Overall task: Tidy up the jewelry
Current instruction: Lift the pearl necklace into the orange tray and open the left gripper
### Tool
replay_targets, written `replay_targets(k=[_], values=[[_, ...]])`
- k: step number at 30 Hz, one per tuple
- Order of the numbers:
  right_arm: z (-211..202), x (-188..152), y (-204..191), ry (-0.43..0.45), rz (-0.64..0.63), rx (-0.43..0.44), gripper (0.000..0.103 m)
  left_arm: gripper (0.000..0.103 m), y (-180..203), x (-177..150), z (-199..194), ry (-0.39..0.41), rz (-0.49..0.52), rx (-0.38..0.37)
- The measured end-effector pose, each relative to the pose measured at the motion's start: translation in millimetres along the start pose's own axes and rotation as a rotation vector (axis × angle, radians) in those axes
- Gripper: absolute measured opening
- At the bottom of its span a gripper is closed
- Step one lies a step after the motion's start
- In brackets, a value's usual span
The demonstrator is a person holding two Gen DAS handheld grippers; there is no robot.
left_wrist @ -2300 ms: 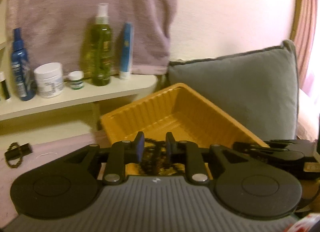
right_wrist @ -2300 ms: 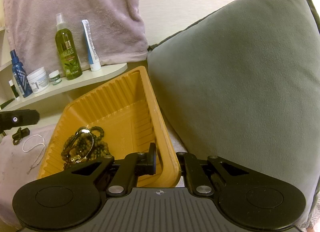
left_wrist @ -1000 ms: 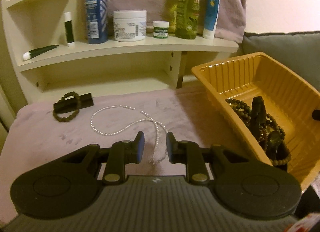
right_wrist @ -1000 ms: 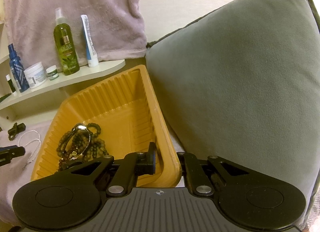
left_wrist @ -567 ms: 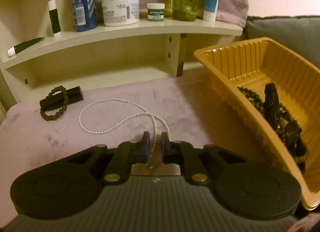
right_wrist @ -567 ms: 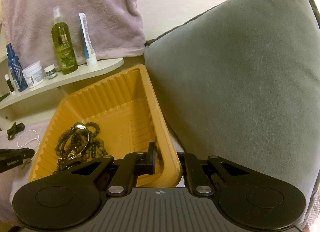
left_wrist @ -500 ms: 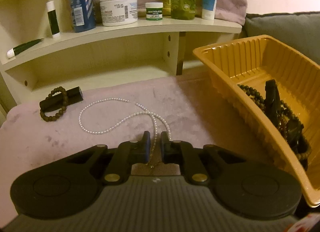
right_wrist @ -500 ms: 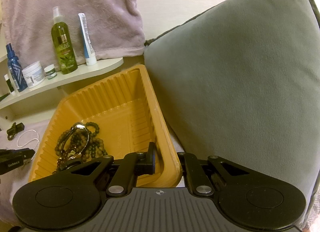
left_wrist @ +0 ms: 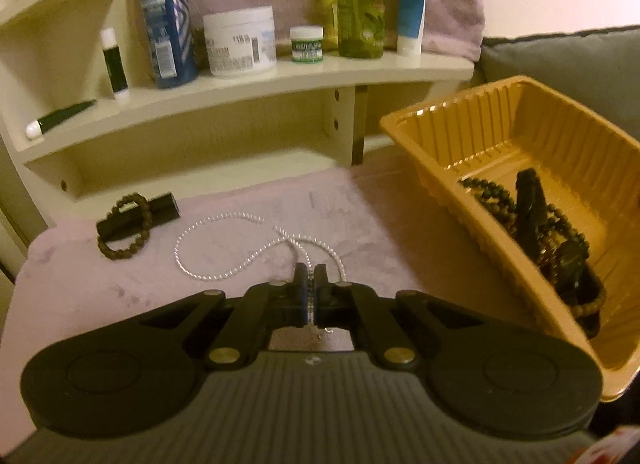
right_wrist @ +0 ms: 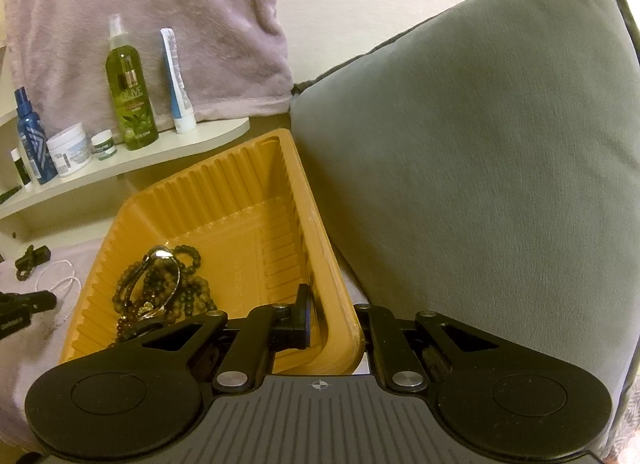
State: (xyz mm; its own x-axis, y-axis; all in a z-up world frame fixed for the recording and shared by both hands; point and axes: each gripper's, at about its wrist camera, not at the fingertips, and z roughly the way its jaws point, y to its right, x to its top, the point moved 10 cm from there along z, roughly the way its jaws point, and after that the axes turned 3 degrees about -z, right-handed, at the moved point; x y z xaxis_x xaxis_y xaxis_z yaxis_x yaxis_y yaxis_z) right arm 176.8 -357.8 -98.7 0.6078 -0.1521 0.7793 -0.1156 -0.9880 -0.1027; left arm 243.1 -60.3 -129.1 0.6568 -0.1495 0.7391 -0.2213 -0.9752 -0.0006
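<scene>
bottles and jars line the cream wooden shelf (left_wrist: 280, 82); left gripper (left_wrist: 309, 288) pinches the white pearl bead necklace (left_wrist: 224, 260); right gripper (right_wrist: 334, 324) clamps the ribbed orange plastic tray (right_wrist: 320, 264) rim.

The right gripper (right_wrist: 334, 320) clamps the orange tray's (right_wrist: 320, 264) near corner — beaded jewelry (right_wrist: 160, 288) heaped inside.
</scene>
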Motion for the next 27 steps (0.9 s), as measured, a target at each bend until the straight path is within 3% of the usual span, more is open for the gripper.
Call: replay_targets(k=[27], values=[[-4,0,-2,0.012,-0.007,0.002,0.008,0.001,-1,53,-58,0.099,-0.028,-0.054]])
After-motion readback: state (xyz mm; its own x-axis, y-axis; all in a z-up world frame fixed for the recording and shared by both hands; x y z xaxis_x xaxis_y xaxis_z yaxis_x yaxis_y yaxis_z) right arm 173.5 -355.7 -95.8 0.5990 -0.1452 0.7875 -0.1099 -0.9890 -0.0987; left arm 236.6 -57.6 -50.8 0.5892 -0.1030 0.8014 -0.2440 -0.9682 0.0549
